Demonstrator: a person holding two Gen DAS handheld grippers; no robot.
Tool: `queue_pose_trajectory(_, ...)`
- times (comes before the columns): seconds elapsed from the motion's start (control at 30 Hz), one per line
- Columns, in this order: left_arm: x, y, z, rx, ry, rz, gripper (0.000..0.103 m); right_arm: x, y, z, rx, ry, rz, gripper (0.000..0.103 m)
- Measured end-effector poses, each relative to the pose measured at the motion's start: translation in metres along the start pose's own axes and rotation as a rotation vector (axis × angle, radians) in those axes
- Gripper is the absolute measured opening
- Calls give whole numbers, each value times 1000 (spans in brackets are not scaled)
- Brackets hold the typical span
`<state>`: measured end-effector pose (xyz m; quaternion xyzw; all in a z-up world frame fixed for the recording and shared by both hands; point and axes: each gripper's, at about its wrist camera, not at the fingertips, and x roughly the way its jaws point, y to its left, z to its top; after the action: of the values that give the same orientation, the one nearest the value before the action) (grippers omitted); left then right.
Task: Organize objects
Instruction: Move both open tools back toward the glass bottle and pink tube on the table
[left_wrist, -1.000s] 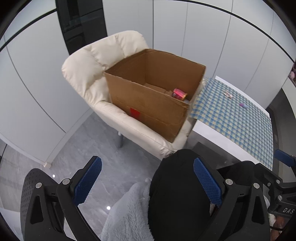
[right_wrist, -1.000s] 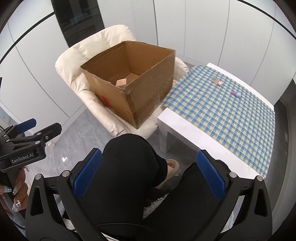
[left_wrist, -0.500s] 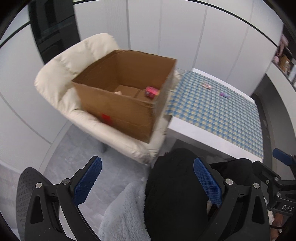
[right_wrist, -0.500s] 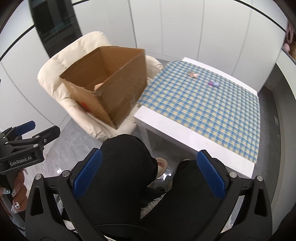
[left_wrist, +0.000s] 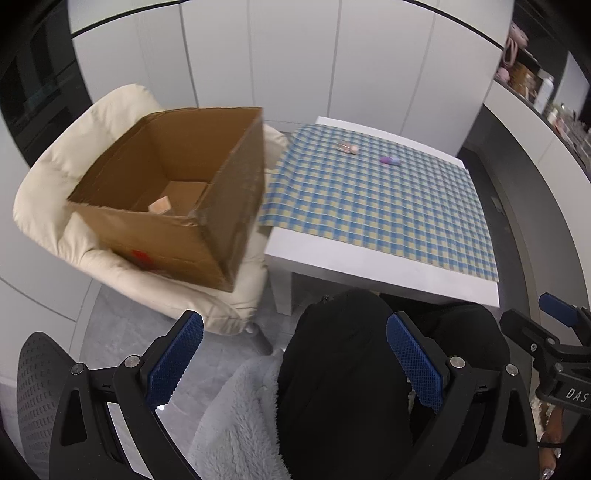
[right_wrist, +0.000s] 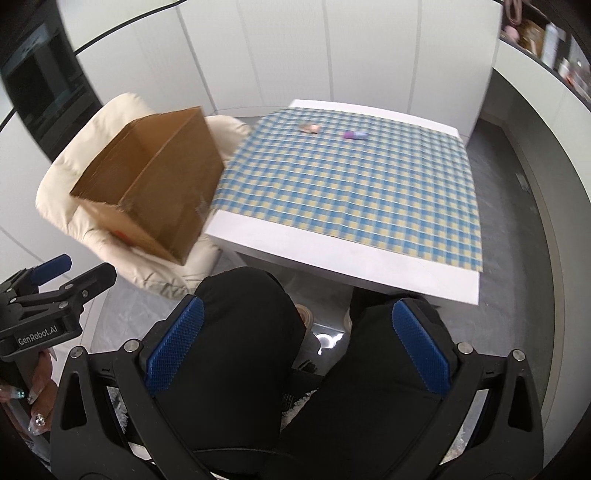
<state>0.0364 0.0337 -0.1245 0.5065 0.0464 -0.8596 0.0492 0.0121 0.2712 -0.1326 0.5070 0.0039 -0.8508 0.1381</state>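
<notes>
An open cardboard box (left_wrist: 173, 192) (right_wrist: 155, 184) rests on a cream armchair (left_wrist: 55, 177) (right_wrist: 85, 158) left of a white table (left_wrist: 369, 258) (right_wrist: 332, 254) with a blue checked cloth. Inside the box lies a small pale packet (left_wrist: 159, 204). Two small items lie at the cloth's far side: a pinkish one (left_wrist: 348, 147) (right_wrist: 310, 128) and a purple one (left_wrist: 389, 160) (right_wrist: 355, 134). My left gripper (left_wrist: 295, 362) and right gripper (right_wrist: 299, 350) both stand open and empty, low over the person's black-clad knees, well short of the table.
White cabinet walls stand behind the table. A shelf with jars (left_wrist: 532, 85) runs along the right. A grey fleece (left_wrist: 236, 417) lies on the person's lap. Grey floor (left_wrist: 122, 332) shows between the chair and me. A black mesh chair edge (left_wrist: 33, 380) is at lower left.
Both views have swung right, from the box and armchair toward the checked table. The red can seen in the box earlier is hidden now. Both grippers stay open.
</notes>
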Motion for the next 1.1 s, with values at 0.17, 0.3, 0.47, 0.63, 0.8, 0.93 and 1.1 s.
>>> queue_pose_trajectory(0.17,7,-14,0,39,13,-13,100,0,-18,-1,50,4,-5,103)
queue_pose_trajectory(0.3,17,-20,3,54,28,-21,100,3,-28,0,74,5,-16,103)
queue_pose_trajectory(0.47,31,-26,10,56,42,-25,100,14,-38,5,95,26,-18,103)
queue_pose_trajectory(0.63,45,-31,19,63,50,-25,100,26,-42,13,102,39,-16,103)
queue_pose_trajectory(0.8,60,-34,37,61,55,-31,100,40,-49,26,109,47,-23,103)
queue_pose_trajectory(0.93,70,-39,55,65,43,-27,100,55,-58,40,125,55,-32,103)
queue_pose_trajectory(1.1,80,-46,75,70,30,-40,100,68,-65,58,134,53,-38,103)
